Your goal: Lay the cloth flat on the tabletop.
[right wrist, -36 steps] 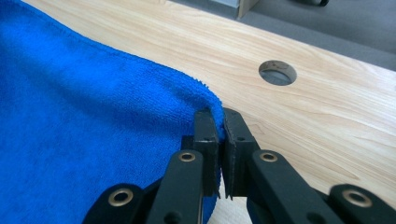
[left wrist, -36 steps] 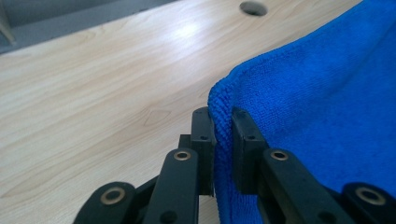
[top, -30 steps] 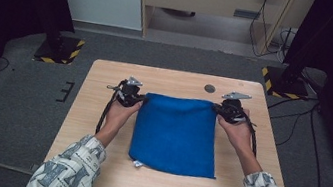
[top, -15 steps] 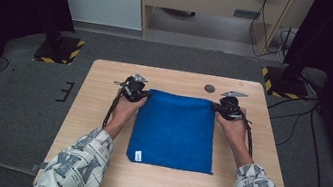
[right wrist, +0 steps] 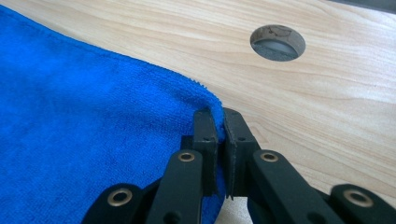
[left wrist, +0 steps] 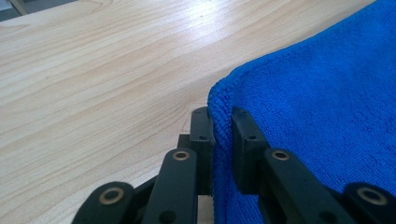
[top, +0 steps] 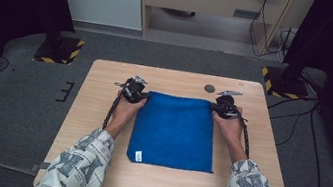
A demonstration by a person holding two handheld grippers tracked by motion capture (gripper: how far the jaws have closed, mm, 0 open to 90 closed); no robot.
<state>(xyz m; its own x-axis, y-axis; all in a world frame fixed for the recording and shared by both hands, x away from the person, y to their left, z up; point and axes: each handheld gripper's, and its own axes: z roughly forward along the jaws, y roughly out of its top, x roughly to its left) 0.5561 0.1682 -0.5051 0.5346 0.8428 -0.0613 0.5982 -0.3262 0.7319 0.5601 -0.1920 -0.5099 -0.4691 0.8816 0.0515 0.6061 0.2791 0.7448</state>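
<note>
**Inspector A:** Wooden table (top: 100, 113), light grain, round cable hole (top: 210, 88) near the far edge. Blue microfibre cloth (top: 174, 130) spread flat at the centre, roughly rectangular, long axis running from the near side to the far side. Small white label (top: 138, 156) at the near left corner.

**Inspector B:** Confirmed. Far edge of the cloth square to the table's far edge. Near edge free, lying flat, untouched.

**Inspector A:** Left gripper (top: 135, 90) at the far left corner, right gripper (top: 224, 105) at the far right corner. Well apart, one per corner, level with each other.

**Inspector B:** Left gripper view: black fingers (left wrist: 201, 135) drawn nearly together, hem of the cloth (left wrist: 219, 112) pinched between them, bulk of the fabric off to the cloth's inner side. Right gripper view: fingers (right wrist: 205, 135) equally close, corner of the cloth (right wrist: 212, 105) clamped, cable hole (right wrist: 277, 43) just beyond on bare wood.

**Inspector A:** Grip judged secure on both sides; no slack visible between pads and fabric.

**Inspector B:** Governing relation: whole length of the cloth lying toward the person from both sets of fingers, free edge nearest the body. Neither hand nearer; symmetrical hold.

**Inspector A:** Likely next move: far edge carried along the long axis toward the near edge, for a fold in half. Risk: uneven travel, skewed fold.
</note>
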